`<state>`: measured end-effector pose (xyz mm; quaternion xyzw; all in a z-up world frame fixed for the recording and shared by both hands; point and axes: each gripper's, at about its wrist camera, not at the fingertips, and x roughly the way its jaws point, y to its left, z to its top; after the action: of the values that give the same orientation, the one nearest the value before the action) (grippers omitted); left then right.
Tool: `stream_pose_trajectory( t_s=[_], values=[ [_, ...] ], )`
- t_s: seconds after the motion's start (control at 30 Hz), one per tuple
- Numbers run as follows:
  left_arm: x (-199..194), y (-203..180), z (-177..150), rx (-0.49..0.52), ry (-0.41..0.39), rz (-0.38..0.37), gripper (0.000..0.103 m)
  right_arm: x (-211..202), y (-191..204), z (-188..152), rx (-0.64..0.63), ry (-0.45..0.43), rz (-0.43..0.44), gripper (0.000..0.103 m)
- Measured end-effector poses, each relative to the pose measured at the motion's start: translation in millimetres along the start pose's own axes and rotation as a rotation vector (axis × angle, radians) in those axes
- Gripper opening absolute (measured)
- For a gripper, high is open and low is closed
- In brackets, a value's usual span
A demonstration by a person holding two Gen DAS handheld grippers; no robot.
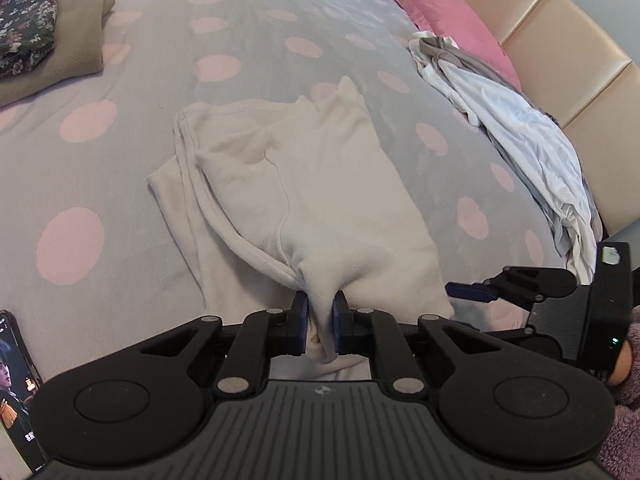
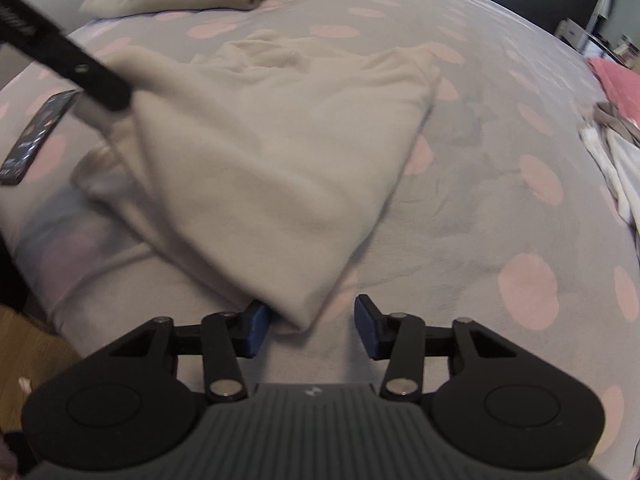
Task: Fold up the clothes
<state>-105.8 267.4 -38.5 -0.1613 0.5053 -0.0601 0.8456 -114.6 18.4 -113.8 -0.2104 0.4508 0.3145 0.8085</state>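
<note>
While my left gripper [image 1: 320, 322] stays out of it no longer, clenched on a near fold of the cream fleece garment [image 1: 304, 184] lying mid-bed on the grey pink-dotted bedspread [image 1: 120, 184], my right gripper [image 2: 312, 326] stands released, the garment's near corner between its pads.

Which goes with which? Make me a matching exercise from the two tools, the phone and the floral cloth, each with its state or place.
1 right tool
2 phone
3 left tool
4 floral cloth

a shut on cream garment
b open, holding nothing
c on tan folded garment
d flat on bedspread

Pairs: 1-b, 2-d, 3-a, 4-c
</note>
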Motion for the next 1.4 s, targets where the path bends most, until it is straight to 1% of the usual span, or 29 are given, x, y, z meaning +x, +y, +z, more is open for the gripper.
stream_pose_trajectory(
  t_s=[0.03,0.07,0.13,0.17,0.2,0.33,0.43,0.5,0.53,0.6,0.67,0.7,0.73,0.77,0.83,0.97,1.03,1.07,1.13,1.2,1.27,1.33,1.4],
  values=[
    [-3,3,-1,-0.016,-0.007,0.0,0.009,2,-2,1,0.021,0.012,0.003,0.034],
    [-4,9,-3,-0.044,-0.002,0.001,0.009,4,-4,1,0.041,0.024,0.007,0.024],
    [-5,21,-9,-0.095,0.018,0.011,0.009,0,-3,0,0.041,0.036,0.022,0.019],
    [-3,27,-12,-0.116,0.033,0.02,0.009,-2,-2,-1,0.031,0.035,0.029,0.01],
    [1,33,-14,-0.138,0.054,0.031,0.009,-4,0,-2,0.022,0.034,0.036,0.01],
    [22,45,-23,-0.172,0.129,0.044,0.009,0,10,-4,-0.04,0.058,0.05,0.01],
    [35,46,-26,-0.163,0.155,0.072,0.009,3,12,-4,-0.065,0.076,0.04,0.01],
    [41,41,-26,-0.134,0.182,0.073,0.012,3,10,-4,-0.06,0.092,0.049,0.011],
    [43,38,-27,-0.113,0.197,0.068,0.016,3,9,-3,-0.057,0.102,0.055,0.012],
    [40,32,-25,-0.078,0.191,0.071,0.019,0,5,-3,-0.042,0.106,0.064,0.015],
    [35,30,-22,-0.064,0.188,0.071,0.032,-4,1,-2,-0.034,0.103,0.066,0.024],
    [33,30,-21,-0.065,0.187,0.072,0.037,-7,0,-1,-0.03,0.098,0.066,0.026],
    [30,30,-20,-0.066,0.186,0.072,0.047,-11,-2,1,-0.024,0.095,0.069,0.026],
    [25,31,-19,-0.063,0.186,0.076,0.048,-15,-3,2,-0.018,0.093,0.071,0.027],
    [16,31,-15,-0.063,0.177,0.081,0.048,-22,-6,7,0.005,0.083,0.078,0.031],
    [3,32,8,-0.085,0.137,0.048,0.048,-35,-14,23,0.027,0.059,0.084,0.034],
    [4,34,22,-0.084,0.107,0.065,0.048,-41,-19,33,0.034,0.047,0.085,0.035],
    [7,35,29,-0.08,0.095,0.067,0.046,-42,-22,42,0.029,0.039,0.085,0.038],
    [13,38,43,-0.07,0.073,0.07,0.046,-44,-26,59,-0.001,0.017,0.059,0.041],
    [21,43,54,-0.084,0.054,0.079,0.045,-43,-31,77,-0.039,-0.004,0.035,0.046],
    [30,50,63,-0.106,0.027,0.091,0.044,-37,-38,94,-0.038,-0.02,0.026,0.047],
    [39,58,70,-0.133,-0.003,0.098,0.043,-24,-49,109,0.011,-0.035,0.039,0.047],
    [47,66,74,-0.173,-0.032,0.089,0.042,-10,-59,122,0.069,-0.05,0.051,0.046]
  ],
)
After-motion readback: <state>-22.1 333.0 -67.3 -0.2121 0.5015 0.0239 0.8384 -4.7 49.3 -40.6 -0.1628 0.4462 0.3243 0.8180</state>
